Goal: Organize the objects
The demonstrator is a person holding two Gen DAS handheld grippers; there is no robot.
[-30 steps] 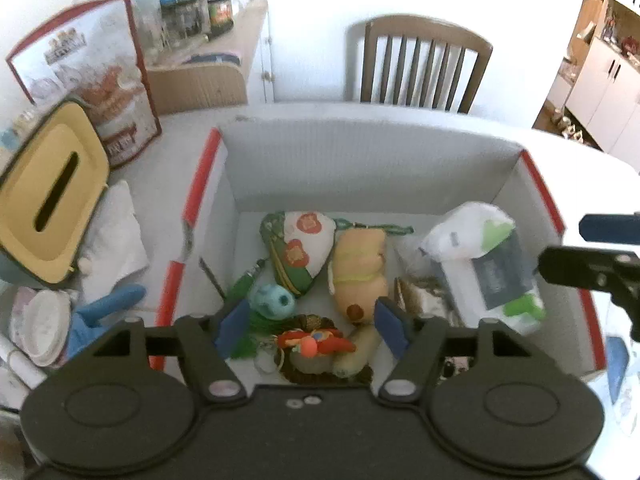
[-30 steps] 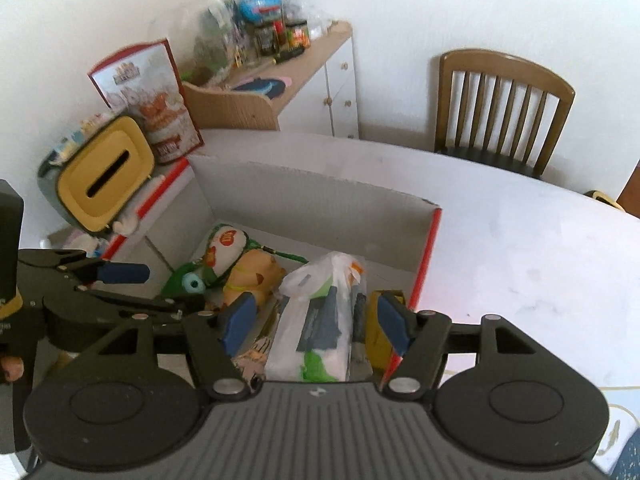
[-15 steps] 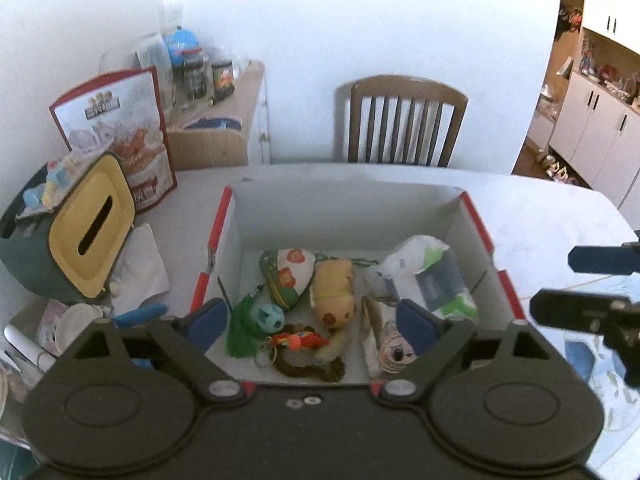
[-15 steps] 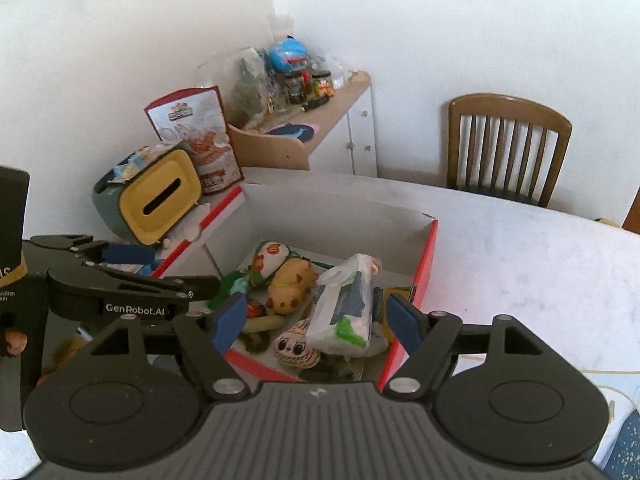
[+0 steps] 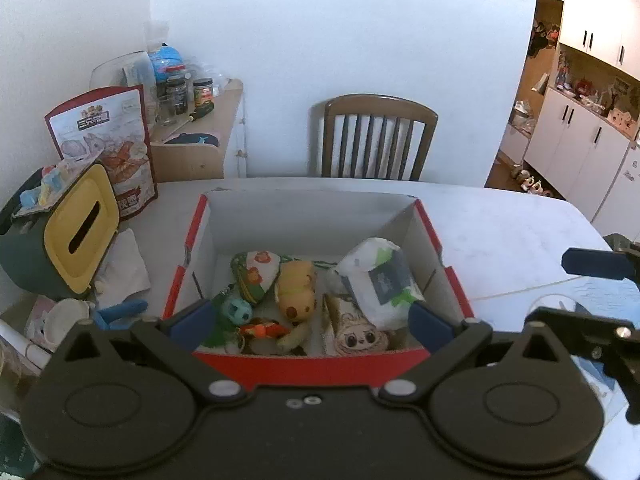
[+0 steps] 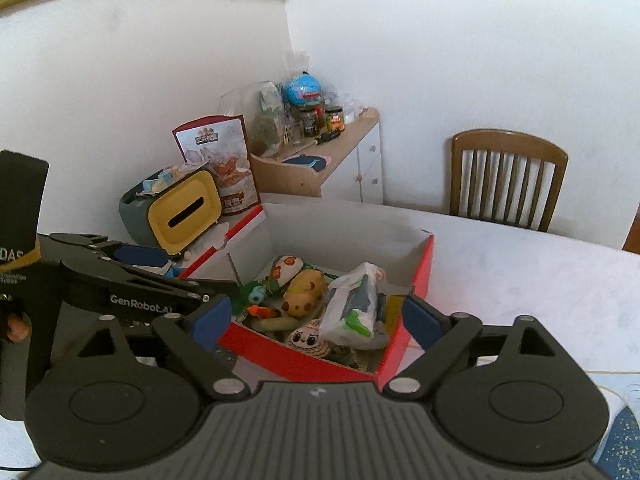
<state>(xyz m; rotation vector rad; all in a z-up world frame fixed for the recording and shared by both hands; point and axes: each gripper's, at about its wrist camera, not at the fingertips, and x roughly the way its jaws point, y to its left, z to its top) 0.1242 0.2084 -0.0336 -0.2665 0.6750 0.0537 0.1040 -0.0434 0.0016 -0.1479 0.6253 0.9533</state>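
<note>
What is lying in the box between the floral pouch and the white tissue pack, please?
In the left wrist view, a yellow plush toy lies between the floral pouch and the white tissue pack, inside the red box.

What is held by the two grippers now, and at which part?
Nothing. The left gripper and right gripper are both opening, empty, in front of the box.

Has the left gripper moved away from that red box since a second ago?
Yes. The left gripper has pulled back and up from the red box: the box, which filled its view earlier, now sits smaller, its near wall showing. Its jaws are opening, empty.
</note>
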